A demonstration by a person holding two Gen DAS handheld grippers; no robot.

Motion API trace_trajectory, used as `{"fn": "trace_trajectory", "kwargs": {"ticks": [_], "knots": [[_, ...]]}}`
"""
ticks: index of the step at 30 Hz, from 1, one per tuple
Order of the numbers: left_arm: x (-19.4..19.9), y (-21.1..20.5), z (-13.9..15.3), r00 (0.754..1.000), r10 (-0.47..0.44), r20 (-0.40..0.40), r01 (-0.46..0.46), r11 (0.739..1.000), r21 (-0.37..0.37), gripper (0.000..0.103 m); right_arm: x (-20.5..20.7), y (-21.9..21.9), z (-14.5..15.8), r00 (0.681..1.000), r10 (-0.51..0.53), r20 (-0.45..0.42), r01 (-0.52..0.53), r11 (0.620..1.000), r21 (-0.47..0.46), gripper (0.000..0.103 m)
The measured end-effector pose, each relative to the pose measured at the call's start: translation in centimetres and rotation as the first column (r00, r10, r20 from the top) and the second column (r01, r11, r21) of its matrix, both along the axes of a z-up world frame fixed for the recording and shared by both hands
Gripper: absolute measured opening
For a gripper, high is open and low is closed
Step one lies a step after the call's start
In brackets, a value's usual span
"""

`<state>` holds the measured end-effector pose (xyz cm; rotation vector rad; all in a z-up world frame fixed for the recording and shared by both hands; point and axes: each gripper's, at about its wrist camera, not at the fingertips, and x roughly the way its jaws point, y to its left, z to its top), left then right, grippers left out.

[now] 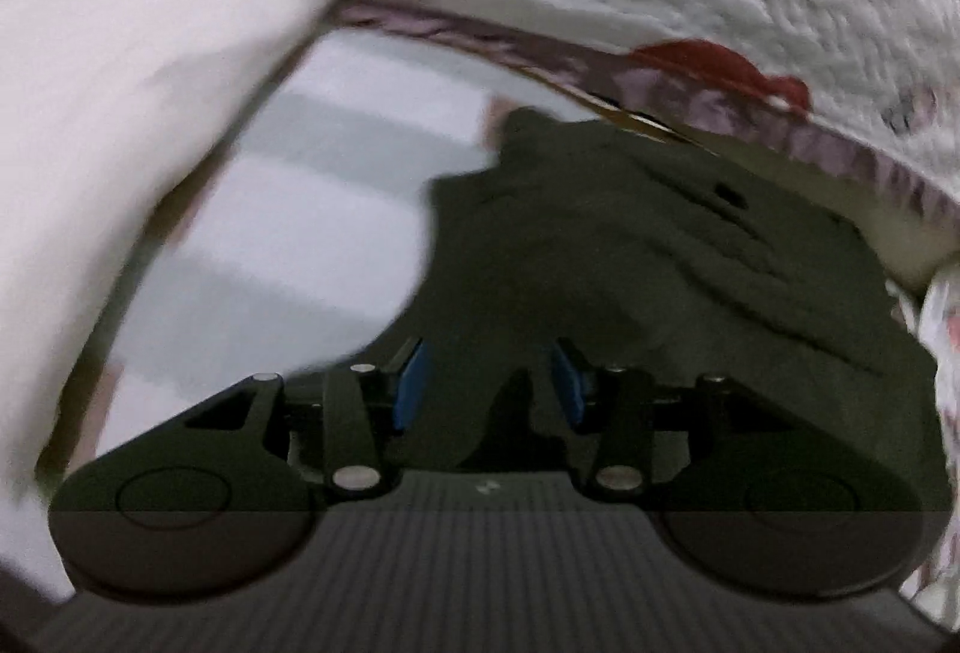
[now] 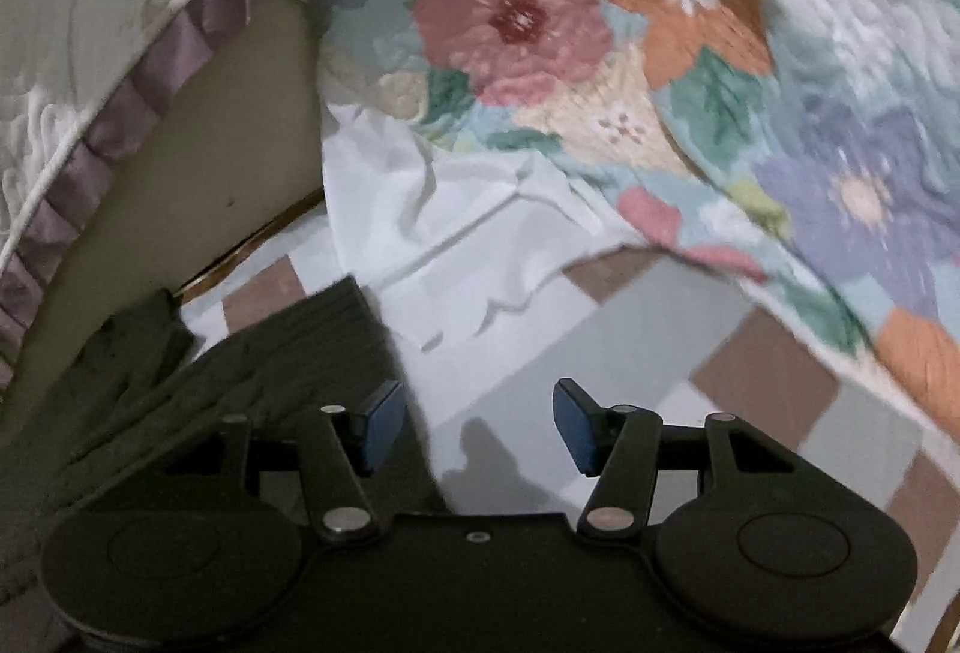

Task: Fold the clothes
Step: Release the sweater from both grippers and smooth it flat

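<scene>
A home bedroom: flower-printed quilted bedspread (image 2: 690, 71) at right, white quilt with purple ruffled trim (image 2: 90, 71) at left.

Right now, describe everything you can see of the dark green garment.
The dark green garment is soft, creased fabric with long folds, lying bunched on a pale checked sheet, its far edge by a quilt's purple ruffle. From the left gripper, cloth lies between the open blue pads, which do not press it. From the right gripper, it lies to the left, its ribbed edge reaching the left pad.
</scene>
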<state>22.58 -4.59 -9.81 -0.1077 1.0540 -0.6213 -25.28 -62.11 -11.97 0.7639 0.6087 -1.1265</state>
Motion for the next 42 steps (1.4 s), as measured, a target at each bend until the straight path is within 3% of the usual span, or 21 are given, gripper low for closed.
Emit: {"fn": "trace_trajectory", "kwargs": {"ticks": [4,7,11,13,16,21,23,28,31,35,39,42], "knots": [[0.1,3.2,-1.1,0.997,0.043,-0.059,-0.044,0.999,-0.015,0.045,1.5,1.4,0.3,0.994,0.067,-0.083,-0.068,0.998,-0.006,0.06],[0.2,3.7,-1.5,0.995,0.057,-0.078,-0.057,0.998,0.002,0.045,3.6,0.5,1.2,0.987,0.089,-0.132,-0.099,0.993,-0.067,0.06],[-2.1,4.1,-0.4,0.995,0.03,-0.1,-0.036,0.997,-0.063,0.045,4.6,2.8,3.4,0.999,0.011,0.051,-0.004,0.99,-0.142,0.061],[-4.1,4.1,1.0,0.998,0.002,-0.068,-0.007,0.997,-0.078,0.046,5.1,6.6,3.3,0.988,0.076,0.131,-0.053,0.983,-0.175,0.062],[-6.8,3.8,2.7,0.999,-0.045,-0.025,0.043,0.996,-0.073,0.051,6.1,11.3,1.4,0.979,0.198,0.048,-0.184,0.959,-0.217,0.062],[-10.2,3.0,3.4,0.991,-0.127,-0.035,0.126,0.992,-0.031,0.052,3.8,15.2,-1.9,0.968,0.242,-0.063,-0.25,0.937,-0.243,0.062],[-11.8,3.2,2.9,0.991,-0.123,-0.057,0.123,0.992,-0.016,0.055,1.7,16.5,-2.5,0.98,0.195,-0.026,-0.194,0.938,-0.288,0.062],[-14.4,3.6,2.1,0.981,-0.174,-0.091,0.174,0.985,-0.008,0.055,-2.3,17.8,-3.5,0.992,0.128,0.015,-0.12,0.956,-0.268,0.062],[-15.1,4.1,2.6,0.987,-0.148,-0.057,0.148,0.989,-0.015,0.054,-3.8,19.8,-4.3,0.99,0.136,0.025,-0.126,0.962,-0.244,0.062],[-15.4,5.6,3.2,0.995,-0.088,-0.049,0.084,0.993,-0.082,0.054,-5.5,22.8,-5.7,0.989,0.143,0.028,-0.135,0.971,-0.195,0.062],[-15.2,6.3,4.4,0.997,-0.064,-0.053,0.059,0.994,-0.092,0.054,-7.0,26.4,-5.5,0.989,0.147,-0.015,-0.147,0.973,-0.177,0.062],[-15.3,7.0,5.2,0.994,-0.061,-0.086,0.052,0.994,-0.101,0.055,-8.7,31.3,-5.4,0.971,0.222,-0.094,-0.235,0.958,-0.165,0.062]]}}
